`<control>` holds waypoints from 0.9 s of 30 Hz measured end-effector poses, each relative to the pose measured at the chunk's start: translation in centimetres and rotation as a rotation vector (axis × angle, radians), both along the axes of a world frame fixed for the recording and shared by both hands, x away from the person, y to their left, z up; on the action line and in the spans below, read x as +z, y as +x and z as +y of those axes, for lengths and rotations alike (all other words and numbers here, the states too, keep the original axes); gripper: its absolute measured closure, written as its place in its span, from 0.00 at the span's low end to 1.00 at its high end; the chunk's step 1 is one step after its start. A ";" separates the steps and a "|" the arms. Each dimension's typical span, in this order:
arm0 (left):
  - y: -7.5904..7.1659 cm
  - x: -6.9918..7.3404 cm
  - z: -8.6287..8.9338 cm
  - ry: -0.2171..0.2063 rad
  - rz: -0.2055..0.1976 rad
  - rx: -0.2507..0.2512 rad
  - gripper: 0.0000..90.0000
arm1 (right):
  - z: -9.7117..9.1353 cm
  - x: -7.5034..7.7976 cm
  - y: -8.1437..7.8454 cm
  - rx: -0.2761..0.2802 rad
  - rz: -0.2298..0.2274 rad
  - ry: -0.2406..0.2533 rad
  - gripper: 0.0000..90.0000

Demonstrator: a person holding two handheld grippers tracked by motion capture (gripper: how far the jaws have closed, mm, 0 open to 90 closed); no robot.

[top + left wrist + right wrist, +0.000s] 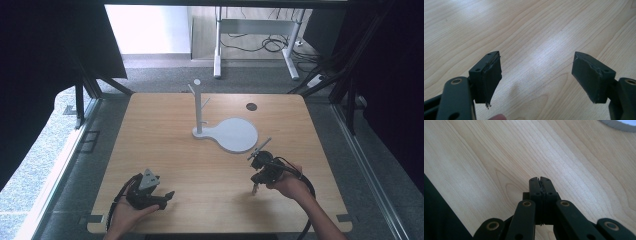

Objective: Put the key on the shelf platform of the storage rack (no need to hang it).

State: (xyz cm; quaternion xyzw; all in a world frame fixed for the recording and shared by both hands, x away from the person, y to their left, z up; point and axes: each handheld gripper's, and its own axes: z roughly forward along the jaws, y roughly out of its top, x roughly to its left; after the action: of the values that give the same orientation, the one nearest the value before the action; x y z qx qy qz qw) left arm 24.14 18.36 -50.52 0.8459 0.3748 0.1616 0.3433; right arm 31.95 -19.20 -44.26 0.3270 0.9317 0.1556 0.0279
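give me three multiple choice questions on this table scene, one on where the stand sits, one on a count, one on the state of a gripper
1. Where is the white peg stand?
A. far middle of the table
B. near left corner
C. between the grippers

2. How many dark round marks are on the tabletop?
A. three
B. one
C. five

3. How are the right gripper fingers?
A. wide apart
B. shut on a cup
C. shut together, holding nothing

Answers: 1 A, it stands beyond both hands; 2 B, a single spot near the far edge; 3 C, the pads meet with nothing between.

Two black hand-held grippers, left gripper [165, 197] topped by a grey three-cornered plate, right gripper [254, 189] trailing a black cable, linked black arms with brass-coloured pivot rivets, worn black pads [492, 72], bare forearms
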 end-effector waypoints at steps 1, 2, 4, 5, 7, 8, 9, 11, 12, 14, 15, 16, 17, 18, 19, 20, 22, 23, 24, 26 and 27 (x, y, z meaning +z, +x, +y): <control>0.0 0.0 0.0 0.000 0.000 0.001 0.27 | 0.0 0.1 0.0 -0.001 0.000 0.004 1.00; 0.0 0.0 0.0 0.000 0.000 0.001 0.27 | -0.1 0.2 0.1 0.000 -0.002 0.006 1.00; 0.0 0.0 0.0 0.000 0.001 0.001 0.27 | -0.1 0.4 0.1 -0.002 -0.003 0.006 1.00; 0.0 0.0 0.0 0.001 0.001 0.001 0.27 | -0.1 0.5 0.1 -0.004 -0.005 0.006 1.00; 0.0 0.0 0.0 0.001 0.002 0.000 0.27 | -0.2 0.7 0.3 0.000 -0.012 0.013 1.00; 0.0 0.0 0.0 0.001 0.002 0.000 0.27 | -0.2 0.9 0.3 -0.004 -0.012 0.013 1.00; 0.0 0.0 0.0 0.001 0.001 0.000 0.27 | -0.2 1.0 0.3 -0.005 -0.015 0.015 1.00; 0.0 0.0 0.0 0.001 0.001 0.001 0.27 | -0.2 1.3 0.4 -0.006 -0.020 0.018 1.00; 0.0 0.0 0.1 0.000 0.001 0.002 0.27 | -0.2 1.4 0.4 -0.007 -0.021 0.017 1.00; 0.0 0.0 0.1 0.000 0.001 0.003 0.27 | -0.2 1.5 0.5 -0.008 -0.024 0.021 1.00; 0.0 0.0 0.1 0.000 0.002 0.003 0.27 | -0.2 1.5 0.6 -0.008 -0.025 0.022 1.00; 0.0 0.0 0.1 0.000 0.002 0.003 0.27 | -0.3 1.6 0.6 -0.009 -0.026 0.022 1.00; 0.0 0.0 0.1 0.000 0.002 0.003 0.27 | -0.3 1.6 0.7 -0.005 -0.030 0.027 1.00; 0.0 0.0 0.1 0.000 0.002 0.003 0.27 | -0.3 1.7 0.8 -0.008 -0.029 0.031 1.00; 0.0 0.0 0.1 -0.001 0.001 0.003 0.27 | -0.3 1.8 0.8 -0.009 -0.030 0.036 1.00; 0.0 0.0 0.1 -0.001 0.001 0.003 0.27 | -0.4 1.9 0.9 -0.008 -0.035 0.038 1.00; 0.0 0.0 0.1 0.001 0.002 0.003 0.27 | -0.4 2.1 1.0 -0.011 -0.038 0.043 1.00; 0.0 0.0 0.1 0.002 0.002 0.002 0.27 | -0.4 2.2 1.1 -0.013 -0.038 0.043 1.00; 0.0 -0.1 0.1 0.003 0.002 0.002 0.27 | -0.4 2.2 1.2 -0.010 -0.041 0.045 1.00; 0.0 -0.1 0.1 0.003 0.002 0.001 0.27 | -0.3 2.4 1.3 -0.015 -0.046 0.043 1.00; 0.1 -0.1 0.1 0.003 0.003 0.001 0.27 | -0.3 2.5 1.4 -0.017 -0.048 0.044 1.00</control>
State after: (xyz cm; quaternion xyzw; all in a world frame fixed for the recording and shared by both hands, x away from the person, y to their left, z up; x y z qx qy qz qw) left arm 24.19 18.44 -50.59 0.8465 0.3754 0.1612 0.3413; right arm 33.31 -19.54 -41.76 0.3316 0.9243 0.1837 0.0445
